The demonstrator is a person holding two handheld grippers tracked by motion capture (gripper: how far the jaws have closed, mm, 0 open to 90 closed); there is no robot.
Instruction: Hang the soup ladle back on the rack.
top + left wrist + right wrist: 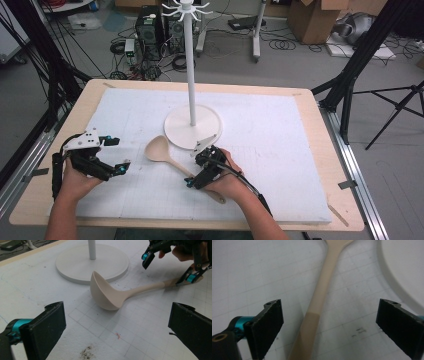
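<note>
Beige ladle (161,150) lies on white foam mat (280,165) beside stand base (176,131); right gripper (329,327) straddles its handle, jaws wide, not gripping; left gripper (117,332) open, empty.

In the left gripper view, the left gripper (116,330) holds its two black jaws wide apart over the white gridded foam mat (140,340). Ahead lies a beige plastic ladle (110,296), bowl just beside the round white stand base (75,265). The right gripper (170,268) straddles the ladle's handle end.
</note>
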